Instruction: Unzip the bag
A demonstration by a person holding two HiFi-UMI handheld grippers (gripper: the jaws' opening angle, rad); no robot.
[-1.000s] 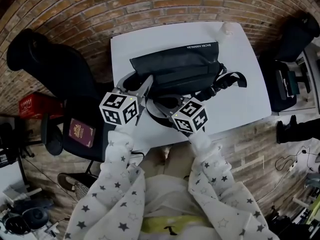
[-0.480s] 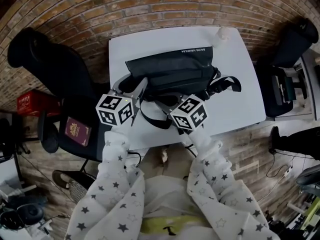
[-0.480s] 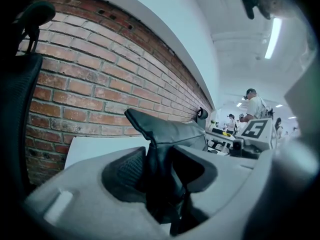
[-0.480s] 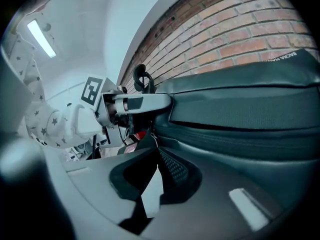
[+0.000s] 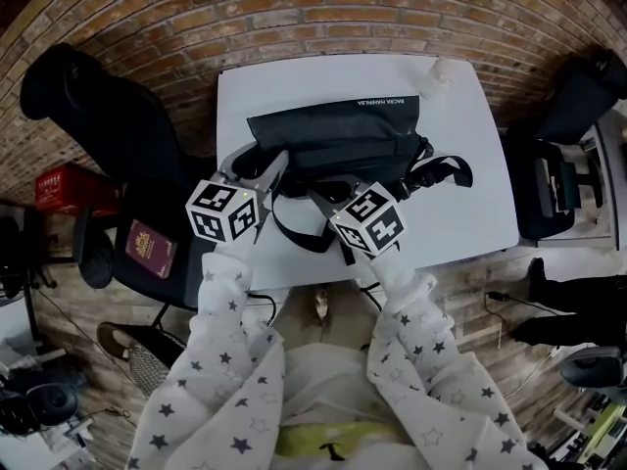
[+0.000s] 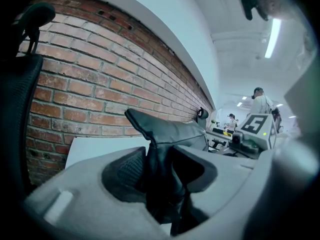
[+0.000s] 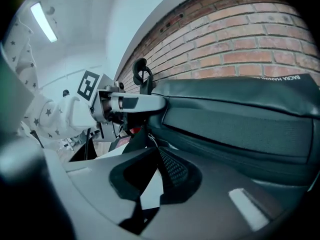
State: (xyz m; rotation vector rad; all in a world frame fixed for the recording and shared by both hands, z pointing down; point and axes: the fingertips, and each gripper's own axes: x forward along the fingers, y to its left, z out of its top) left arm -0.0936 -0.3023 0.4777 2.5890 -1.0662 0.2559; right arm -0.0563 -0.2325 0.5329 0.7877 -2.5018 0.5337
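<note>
A black bag [image 5: 333, 135] lies across the white table [image 5: 470, 204], with its strap [image 5: 441, 169] trailing off to the right. My left gripper [image 5: 257, 164] is at the bag's left end. In the left gripper view my left gripper [image 6: 160, 184] is shut on a raised fold of the bag's fabric [image 6: 165, 134]. My right gripper [image 5: 316, 196] is at the bag's front edge near the middle. In the right gripper view my right gripper [image 7: 150, 146] has its jaws together on a small dark zipper pull, which they mostly hide, beside the bag [image 7: 240, 119].
A black office chair [image 5: 98, 125] stands left of the table with a red booklet [image 5: 147, 250] on its seat. A small white object [image 5: 443, 70] sits at the table's far right corner. A brick wall runs behind the table. Another dark chair [image 5: 578, 86] is at the right.
My right gripper has edged a little closer to the bag's front and rolled slightly. My left gripper keeps its hold on the bag's left end without moving.
</note>
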